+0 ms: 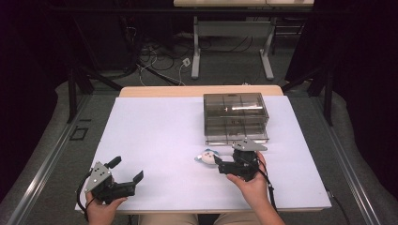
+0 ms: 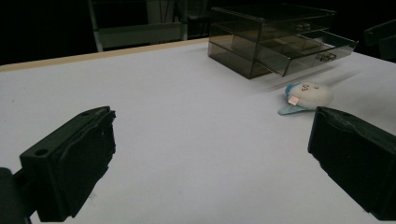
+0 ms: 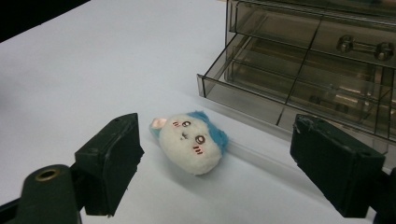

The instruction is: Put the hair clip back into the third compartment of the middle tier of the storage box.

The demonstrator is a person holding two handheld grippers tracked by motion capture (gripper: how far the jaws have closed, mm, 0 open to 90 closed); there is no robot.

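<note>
- The plush toy [image 3: 192, 143] lies on its side on the white table [image 1: 155, 140], just in front of the smoked-plastic drawer box [image 1: 235, 117]; it's a small, soft, rounded head, white-faced with blue fuzz at the back and a pink-lined ear
- Its long axis runs slantwise across the right gripper view, ear end toward the left jaw, blue end toward the box; it sits ahead of the jaws and a little left of centre between them, not yet inside the gap
- The right gripper [image 1: 224, 164] is plainly the nearer one, jaws spread wide and empty, the toy just beyond its tips; likely a short push forward brings the pads either side
- The box's lower drawer [image 3: 299, 88] stands pulled out, hard, glossy and see-through, with dividers inside; its front edge is near the toy
- The left gripper [image 1: 126, 171] waits well apart at the table's near-left corner, jaws also wide open, holding nothing
</note>
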